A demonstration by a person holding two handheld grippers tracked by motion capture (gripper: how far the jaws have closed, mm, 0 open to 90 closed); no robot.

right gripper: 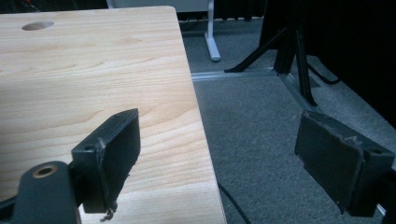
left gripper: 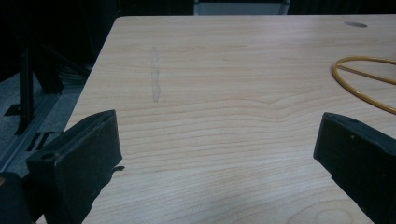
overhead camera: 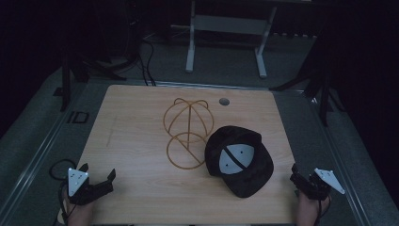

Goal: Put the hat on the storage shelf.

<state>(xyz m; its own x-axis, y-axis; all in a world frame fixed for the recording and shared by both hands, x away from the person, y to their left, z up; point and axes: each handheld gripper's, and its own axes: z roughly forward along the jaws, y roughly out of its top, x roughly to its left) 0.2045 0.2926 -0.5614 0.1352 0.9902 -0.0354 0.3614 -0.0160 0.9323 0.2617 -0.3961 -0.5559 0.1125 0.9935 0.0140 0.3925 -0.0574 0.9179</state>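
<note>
A black cap (overhead camera: 240,162) lies upside down right of the middle of the wooden table (overhead camera: 136,122), its pale lining facing up. Beside it on the left stands a gold wire hat stand (overhead camera: 188,132), whose ring base (left gripper: 362,79) also appears in the left gripper view. My left gripper (overhead camera: 99,170) rests at the near left corner, open, with bare wood between its jaws (left gripper: 217,126). My right gripper (overhead camera: 295,178) hangs at the near right edge, open and holding nothing (right gripper: 219,116); one jaw is over the table and the other over the carpet.
A round cable hole (overhead camera: 224,101) sits near the table's far edge. A white-legged frame (overhead camera: 226,28) stands on the carpet behind. Black stand legs (overhead camera: 324,94) flank the right side and others (overhead camera: 66,80) the left, with cables (overhead camera: 148,61) on the floor.
</note>
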